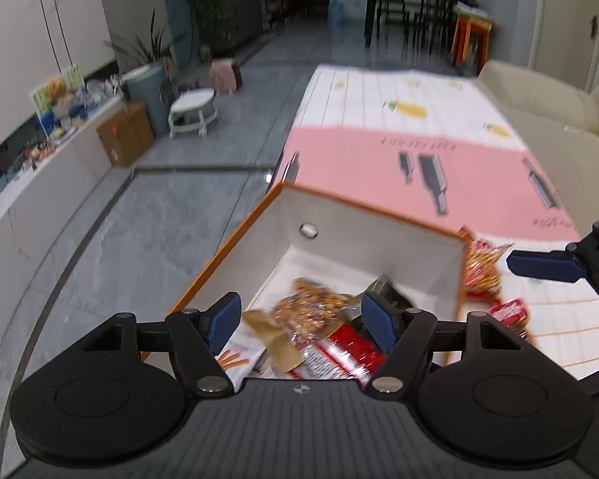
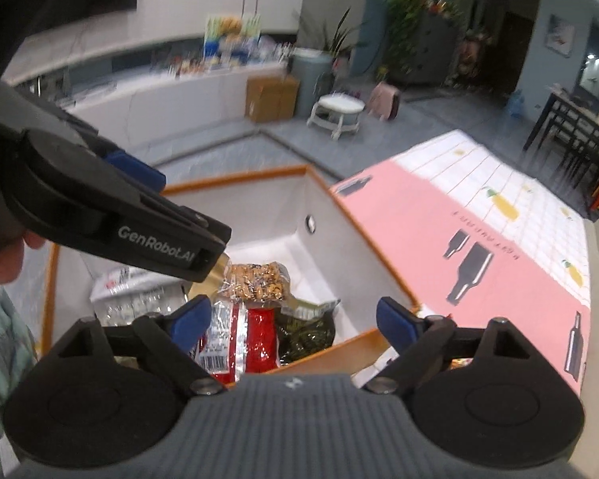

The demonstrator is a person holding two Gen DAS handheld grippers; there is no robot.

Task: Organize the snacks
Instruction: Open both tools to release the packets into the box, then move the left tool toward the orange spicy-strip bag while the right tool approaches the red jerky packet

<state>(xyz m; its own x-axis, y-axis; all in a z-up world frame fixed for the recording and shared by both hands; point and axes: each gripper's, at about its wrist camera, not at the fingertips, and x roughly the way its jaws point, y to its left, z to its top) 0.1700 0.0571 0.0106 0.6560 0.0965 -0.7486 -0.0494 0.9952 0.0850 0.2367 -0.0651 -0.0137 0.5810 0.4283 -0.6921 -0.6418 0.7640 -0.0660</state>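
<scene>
Across the lower middle of both views sits the storage box (image 1: 259, 239), a square bin with smooth white walls and an orange rim, placed at the table edge so packets can be dropped straight in. It already holds several snacks, which suggests the sorting is well along. A clear crinkly bag of nut brittle (image 2: 255, 281) lies on top, lumpy and golden brown; under it is a glossy red-and-white packet (image 2: 239, 339) with a barcode, and lower right of that a dark green foil pouch (image 2: 307, 327). A translucent white bag (image 2: 135, 291) is tucked against the left wall.

The left gripper (image 1: 299, 319) hangs over the box with its blue-padded jaws spread and nothing between them, likely just after a drop or before rearranging. The right gripper (image 2: 295, 319) also stands spread and empty above the near rim. In the right view the left tool's black body crosses the upper left of the frame.

Outside the box, at the right of the left view, more red wrapped snacks (image 1: 483, 275) lie on the tablecloth (image 1: 379, 167), a smooth pink and white-tiled sheet printed with bottles and pineapples. These look like the next pieces to gather; their slick, crackly film may slip in a light pinch.
</scene>
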